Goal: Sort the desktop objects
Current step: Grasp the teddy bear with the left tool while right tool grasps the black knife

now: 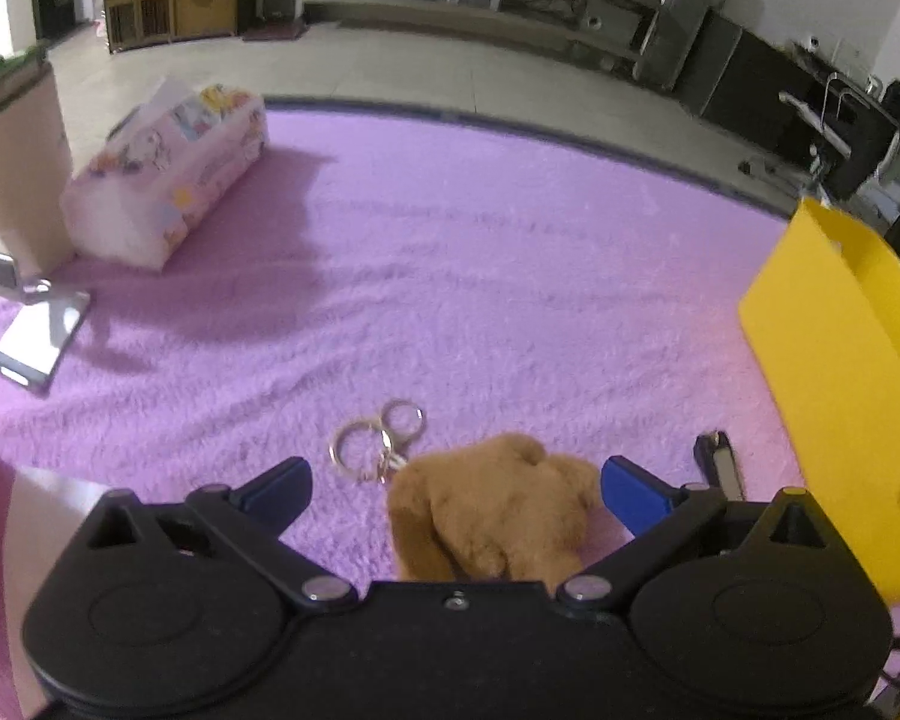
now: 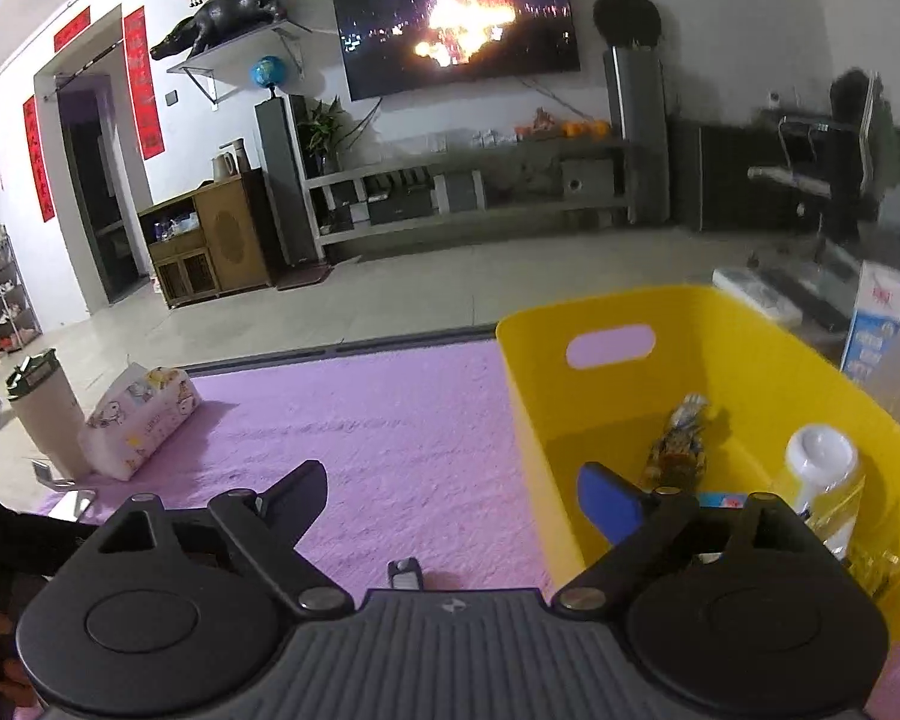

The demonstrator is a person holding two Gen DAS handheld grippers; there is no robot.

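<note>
Left wrist view is showing the left claw (image 1: 456,489) spread wide, framing the brown plush keychain (image 1: 489,510) lying on the purple table (image 1: 450,270), its metal rings (image 1: 378,441) ahead of the toy. Looks like the pickup step is underway; next it needs to drop lower and clench on the plush. Over on the right, the right claw (image 2: 453,501) is hovering released and empty above the yellow basket (image 2: 570,414) rim, with a dark key fob (image 2: 405,573) lying beneath.

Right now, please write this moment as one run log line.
left gripper: open around plush bear keychain | right gripper: open, empty | yellow bin: holds bottle, snack packet
</note>
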